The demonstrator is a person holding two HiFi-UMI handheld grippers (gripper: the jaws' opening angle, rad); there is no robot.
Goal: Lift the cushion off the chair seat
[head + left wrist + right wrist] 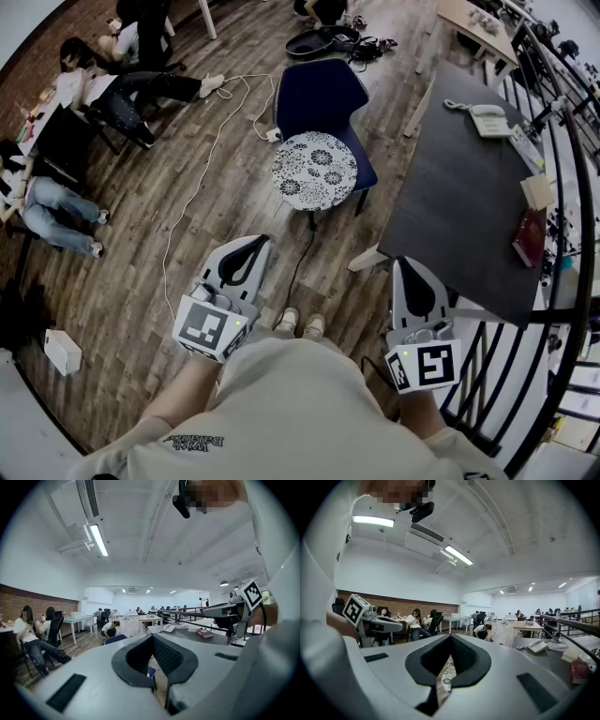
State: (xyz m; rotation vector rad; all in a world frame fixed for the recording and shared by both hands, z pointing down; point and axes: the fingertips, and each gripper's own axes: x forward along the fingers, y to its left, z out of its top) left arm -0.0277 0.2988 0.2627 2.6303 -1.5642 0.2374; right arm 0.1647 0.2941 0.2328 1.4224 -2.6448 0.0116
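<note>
- The left gripper (255, 242) has its jaws closed together with nothing between them. It is held out over the wooden floor (141, 272), near the person's shoes (300, 323).
- The right gripper (406, 264) is likewise closed and empty, just beside the near edge of the dark table (450, 216).
- The cushion (314, 170), round with a black-and-white flower print, lies on the seat of the blue chair (319, 98). It is farther out than both grippers and well apart from them.
- On the table, at its right side, lie a white telephone (487, 120), a small pale box (536, 191) and a red book (529, 236).
- A white box (62, 352) sits on the floor at the near left; its contents cannot be made out.
- A black case (319, 40) lies on the floor beyond the chair, and what it holds is unclear.
</note>
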